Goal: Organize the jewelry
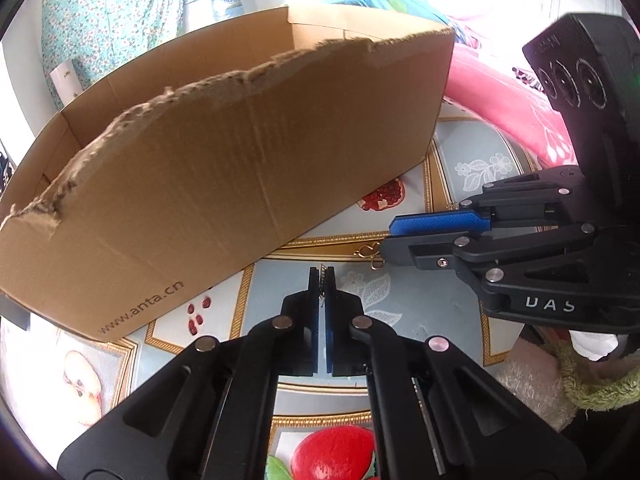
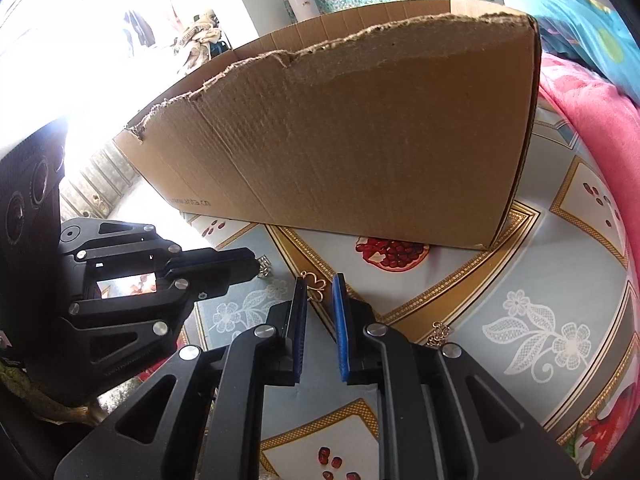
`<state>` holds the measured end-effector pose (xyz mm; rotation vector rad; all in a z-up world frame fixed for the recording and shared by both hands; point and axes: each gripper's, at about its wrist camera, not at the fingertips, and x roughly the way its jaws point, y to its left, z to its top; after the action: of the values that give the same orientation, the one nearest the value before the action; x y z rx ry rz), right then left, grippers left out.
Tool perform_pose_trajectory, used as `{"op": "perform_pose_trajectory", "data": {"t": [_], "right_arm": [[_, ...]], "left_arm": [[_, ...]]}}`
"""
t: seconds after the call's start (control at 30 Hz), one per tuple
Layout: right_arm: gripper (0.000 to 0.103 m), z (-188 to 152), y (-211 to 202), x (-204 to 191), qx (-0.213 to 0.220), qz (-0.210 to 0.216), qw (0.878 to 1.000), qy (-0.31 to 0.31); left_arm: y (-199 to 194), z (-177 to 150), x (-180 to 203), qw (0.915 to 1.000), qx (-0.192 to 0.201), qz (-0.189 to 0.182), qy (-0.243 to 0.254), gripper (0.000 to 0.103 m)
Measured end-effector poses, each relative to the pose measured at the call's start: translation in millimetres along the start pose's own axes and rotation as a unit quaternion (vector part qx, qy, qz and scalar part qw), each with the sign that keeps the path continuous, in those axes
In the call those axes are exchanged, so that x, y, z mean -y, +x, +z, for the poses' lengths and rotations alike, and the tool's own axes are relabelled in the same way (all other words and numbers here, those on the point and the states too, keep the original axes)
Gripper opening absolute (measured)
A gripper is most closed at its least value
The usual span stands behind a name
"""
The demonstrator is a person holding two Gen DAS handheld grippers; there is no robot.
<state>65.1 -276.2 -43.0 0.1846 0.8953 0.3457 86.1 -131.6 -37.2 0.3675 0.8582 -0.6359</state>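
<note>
- Gold-coloured wire earring (image 2: 315, 285), bent into small clover-like loops, is lying on the patterned tablecloth (image 2: 520, 280) just in front of the torn cardboard box (image 2: 360, 140).
- Right gripper (image 2: 319, 286) is hovering with jaws slightly parted around that earring, pads not pressing it.
- Left gripper (image 1: 321, 276) is pinching shut on a thin, silvery chain-like piece (image 1: 321, 280).
- Another gold piece (image 2: 439, 334) is lying nearby.
</note>
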Motion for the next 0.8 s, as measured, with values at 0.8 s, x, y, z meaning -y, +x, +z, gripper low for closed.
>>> {"op": "perform_pose_trajectory", "data": {"t": [0.8], "right_arm": [[0.027, 10, 19, -41, -0.027, -0.076, 0.99, -0.118]], "left_arm": [[-25, -16, -29, 0.9976, 0.032, 0.019, -0.058, 0.001]]}}
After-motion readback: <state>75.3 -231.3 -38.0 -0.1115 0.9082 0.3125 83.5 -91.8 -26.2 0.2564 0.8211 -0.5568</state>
